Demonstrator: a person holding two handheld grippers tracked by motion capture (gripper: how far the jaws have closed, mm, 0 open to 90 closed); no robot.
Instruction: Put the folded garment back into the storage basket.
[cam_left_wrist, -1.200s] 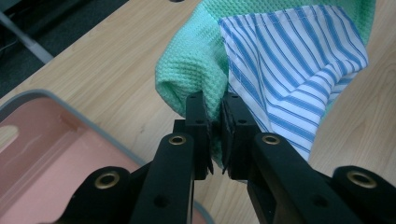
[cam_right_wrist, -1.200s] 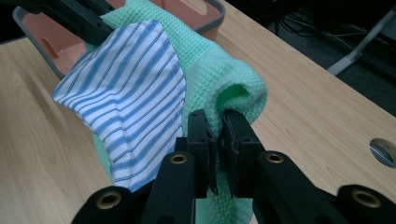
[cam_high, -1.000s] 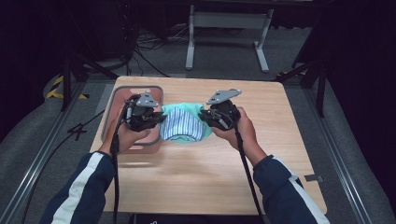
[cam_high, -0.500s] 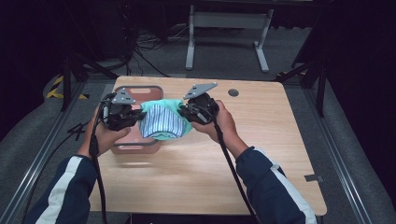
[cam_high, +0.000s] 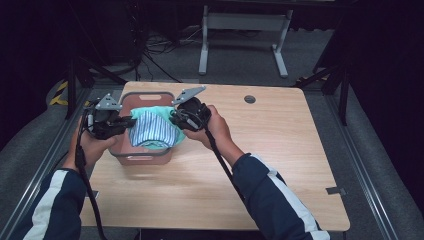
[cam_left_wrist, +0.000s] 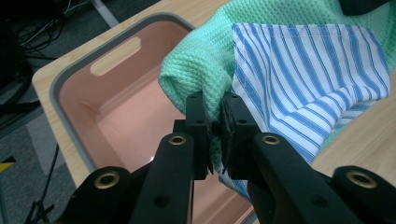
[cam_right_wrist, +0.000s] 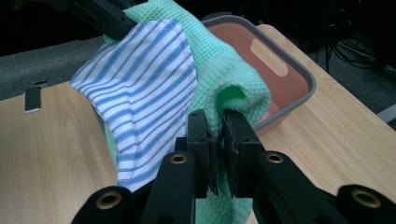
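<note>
I have a claw in each hand, and both are over the pink bin (cam_high: 142, 152), which sits at the left part of the wooden table (cam_high: 280, 150). My left claw (cam_high: 120, 122) hangs at the bin's left side, my right claw (cam_high: 175, 119) above its right rim, and the cloth is stretched between them, right over the bin's opening.

My left claw (cam_left_wrist: 215, 122) is pinched narrow on a fold of the mint-green waffle cloth (cam_left_wrist: 205, 60), its jaws closed on the fabric with only the cloth's thickness between them. Under it I see the bin's pink inside (cam_left_wrist: 126, 126), its grey rim and a slot handle in the far wall. My right claw (cam_right_wrist: 218, 135) grips the same way, jaws clamped on a rolled edge of the green cloth (cam_right_wrist: 233, 93), with the bin (cam_right_wrist: 280, 79) just beyond it.

A blue-and-white striped cloth (cam_high: 152, 131) lies against the green one (cam_high: 162, 112) and hangs with it; its stitched hem runs along the top edge in the left gripper view (cam_left_wrist: 317, 60). In the right gripper view the striped cloth (cam_right_wrist: 140, 102) droops toward the table on the side away from the bin.

I can read no brand, label or writing on the cloths, the bin or the claws.
</note>
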